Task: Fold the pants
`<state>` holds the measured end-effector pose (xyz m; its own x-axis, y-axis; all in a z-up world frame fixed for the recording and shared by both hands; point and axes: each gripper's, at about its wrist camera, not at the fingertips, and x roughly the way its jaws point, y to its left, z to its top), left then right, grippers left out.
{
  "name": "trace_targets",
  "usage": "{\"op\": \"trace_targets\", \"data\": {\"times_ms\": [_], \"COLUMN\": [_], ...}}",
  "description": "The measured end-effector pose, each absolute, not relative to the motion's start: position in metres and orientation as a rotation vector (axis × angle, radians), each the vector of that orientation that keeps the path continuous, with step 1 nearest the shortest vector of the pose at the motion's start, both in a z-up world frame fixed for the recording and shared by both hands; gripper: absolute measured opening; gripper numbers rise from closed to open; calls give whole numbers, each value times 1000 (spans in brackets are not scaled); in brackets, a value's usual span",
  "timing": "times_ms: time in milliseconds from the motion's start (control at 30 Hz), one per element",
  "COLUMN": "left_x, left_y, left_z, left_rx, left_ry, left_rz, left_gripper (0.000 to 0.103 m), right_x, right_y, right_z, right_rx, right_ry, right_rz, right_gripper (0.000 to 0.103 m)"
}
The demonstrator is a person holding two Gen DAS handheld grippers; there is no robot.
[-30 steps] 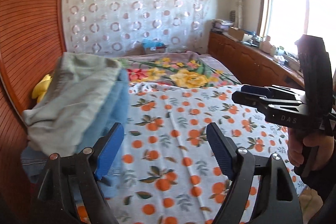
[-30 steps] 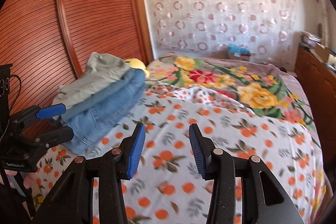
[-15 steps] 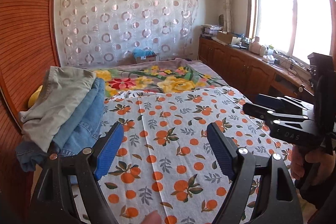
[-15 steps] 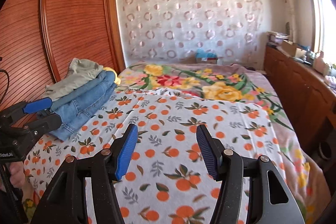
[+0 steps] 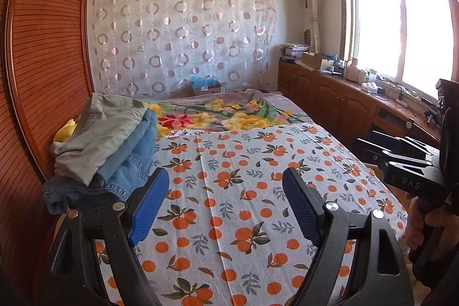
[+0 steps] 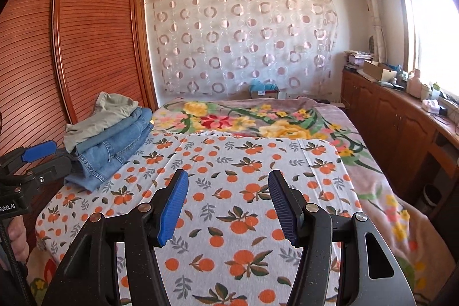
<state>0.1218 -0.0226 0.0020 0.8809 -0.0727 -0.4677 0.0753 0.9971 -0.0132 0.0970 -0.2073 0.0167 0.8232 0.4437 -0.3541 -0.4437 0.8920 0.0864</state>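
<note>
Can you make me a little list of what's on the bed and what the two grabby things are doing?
bed cover: orange-print sheet
further back: flowered blanket
clothes pile: at the sheet's left edge, by the wooden wardrobe
top of pile: grey-green pants
underneath: folded blue jeans
left gripper: jaws open, empty
right gripper: jaws just opened wider, empty
pants to fold on sheet: none laid out
</note>
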Motion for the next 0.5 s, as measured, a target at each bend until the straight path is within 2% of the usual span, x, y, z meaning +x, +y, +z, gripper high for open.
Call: {"op": "trace_targets", "data": {"times_ms": [500], "left_x": [118], "left_y": [-13], "left_z": [2], "left_rx": [-7], "left_ry": [482], "left_rz": [-55], "left_gripper": [82], "right_x": [98], "right_y": [-207], "right_z": [10], "right_rx": [-17], "right_ry": [357], "right_rz": [469], "right_gripper": [60]}}
